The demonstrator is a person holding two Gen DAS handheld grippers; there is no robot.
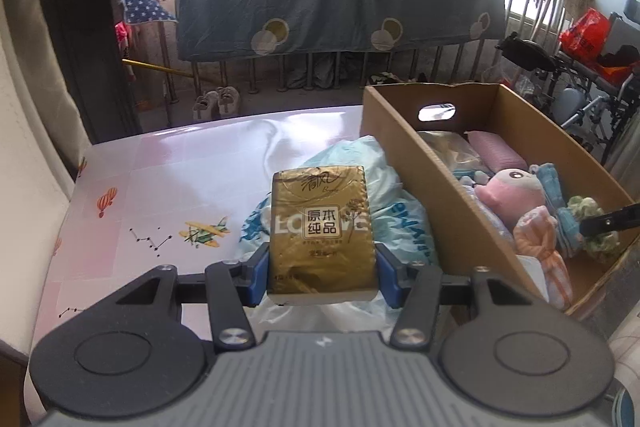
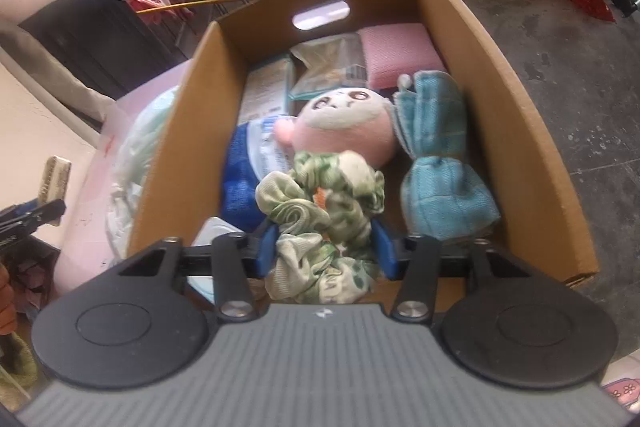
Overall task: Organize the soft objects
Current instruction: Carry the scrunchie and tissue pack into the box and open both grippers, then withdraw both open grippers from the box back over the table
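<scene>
Gold foil tissue pack (image 1: 322,235): clamped in your left hand-held gripper (image 1: 323,273), lower centre. Green-white crumpled cloth (image 2: 324,223): between your right hand-held gripper's (image 2: 325,247) half-spread fingers, above brown cardboard box (image 2: 520,131).

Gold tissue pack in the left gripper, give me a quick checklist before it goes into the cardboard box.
1. Gold tissue pack clamped between left gripper pads: ok.
2. Brown cardboard box open on top: ok.
3. Free floor space inside, beside pink plush doll and blue towel: not ok, crowded.
4. Right gripper clear of box: not ok, over it.
5. Green floral cloth released: cannot tell.
</scene>
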